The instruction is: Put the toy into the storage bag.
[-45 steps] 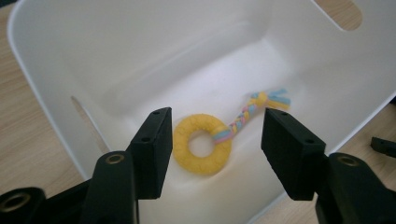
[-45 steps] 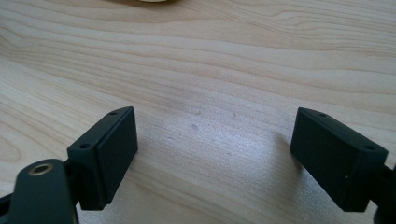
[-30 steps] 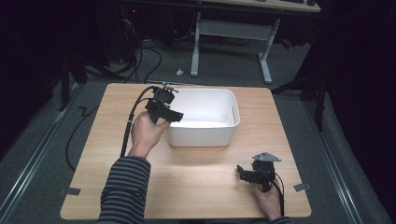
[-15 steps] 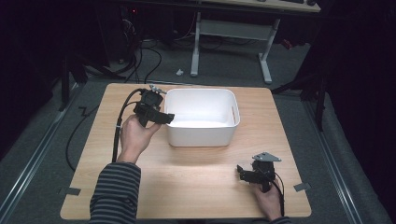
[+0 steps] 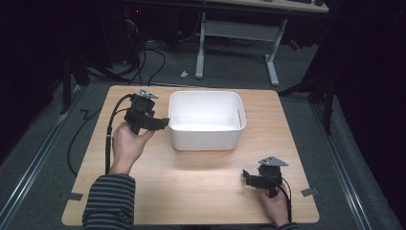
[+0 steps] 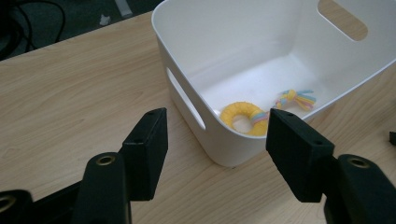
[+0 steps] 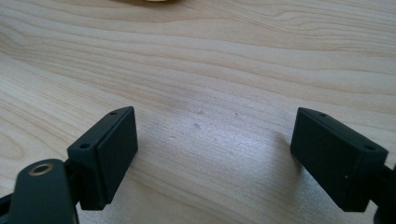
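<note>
While the left gripper hangs just beside the white tub, a bit above its near corner, its jaws stand wide apart with nothing between them. Past those jaws and down inside the tub lie a yellow ring and a bit of striped rope, touching each other on the tub floor. The right gripper sits low over the wooden table, well apart from the tub, and its jaws are wide apart too, holding nothing.
</note>
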`<act>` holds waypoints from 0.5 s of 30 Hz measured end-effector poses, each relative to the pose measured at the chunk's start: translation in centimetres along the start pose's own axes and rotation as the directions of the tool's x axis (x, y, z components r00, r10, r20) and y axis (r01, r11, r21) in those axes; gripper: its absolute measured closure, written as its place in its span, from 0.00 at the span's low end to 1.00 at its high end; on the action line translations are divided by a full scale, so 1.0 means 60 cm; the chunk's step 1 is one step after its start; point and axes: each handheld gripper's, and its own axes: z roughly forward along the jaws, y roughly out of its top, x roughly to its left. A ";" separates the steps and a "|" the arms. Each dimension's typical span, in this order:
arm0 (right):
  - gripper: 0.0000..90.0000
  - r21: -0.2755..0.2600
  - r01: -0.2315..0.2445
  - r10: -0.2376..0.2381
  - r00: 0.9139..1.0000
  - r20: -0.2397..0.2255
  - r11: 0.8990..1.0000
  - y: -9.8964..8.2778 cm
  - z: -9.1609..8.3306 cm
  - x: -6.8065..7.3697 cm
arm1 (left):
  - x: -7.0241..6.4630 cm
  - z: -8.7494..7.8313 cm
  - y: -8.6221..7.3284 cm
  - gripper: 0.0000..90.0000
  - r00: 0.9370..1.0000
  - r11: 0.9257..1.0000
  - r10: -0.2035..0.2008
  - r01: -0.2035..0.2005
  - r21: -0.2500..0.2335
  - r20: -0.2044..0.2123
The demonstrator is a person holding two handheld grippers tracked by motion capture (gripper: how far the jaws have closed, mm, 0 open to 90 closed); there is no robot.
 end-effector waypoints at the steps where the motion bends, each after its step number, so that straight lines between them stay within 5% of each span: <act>1: 0.16 0.000 0.000 0.000 1.000 0.000 1.000 0.000 0.000 0.000 | 0.001 -0.002 -0.003 0.44 1.000 1.000 -0.003 0.003 -0.004 0.000; 15: 0.16 0.002 0.002 -0.002 1.000 -0.001 1.000 0.000 -0.001 0.000 | 0.019 -0.025 -0.038 0.43 0.999 0.999 -0.038 0.038 -0.034 -0.004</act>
